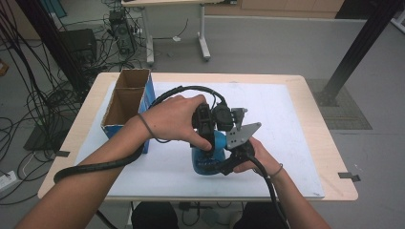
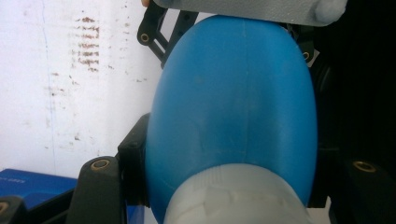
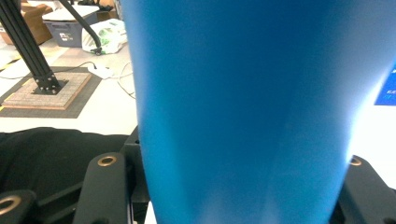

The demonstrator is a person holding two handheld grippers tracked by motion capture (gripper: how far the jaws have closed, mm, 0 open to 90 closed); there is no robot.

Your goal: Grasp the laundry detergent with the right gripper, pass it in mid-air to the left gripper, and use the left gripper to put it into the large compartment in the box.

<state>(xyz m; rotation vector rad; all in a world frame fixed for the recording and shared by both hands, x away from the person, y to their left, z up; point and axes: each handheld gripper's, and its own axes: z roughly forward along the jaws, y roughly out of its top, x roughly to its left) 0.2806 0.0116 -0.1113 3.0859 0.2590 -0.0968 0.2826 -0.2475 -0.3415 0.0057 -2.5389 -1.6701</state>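
Standing at the table's left edge, the open cardboard box [image 1: 125, 102] is clear of my hands on the white mat [image 1: 286, 124]. My left gripper [image 1: 206, 143] is clamped from above on the blue bottle [image 1: 208, 157], jaws closed against its rounded body near the pale cap [image 2: 233, 196]. My right gripper [image 1: 231, 160] pinches the same bottle from its right side, jaws tight on it.

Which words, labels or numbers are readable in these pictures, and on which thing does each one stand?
No text can be read.
Blue bottle: dark print low on its side, too blurred to read.
Blue cardboard box: pale lettering on its blue side, too small to read.
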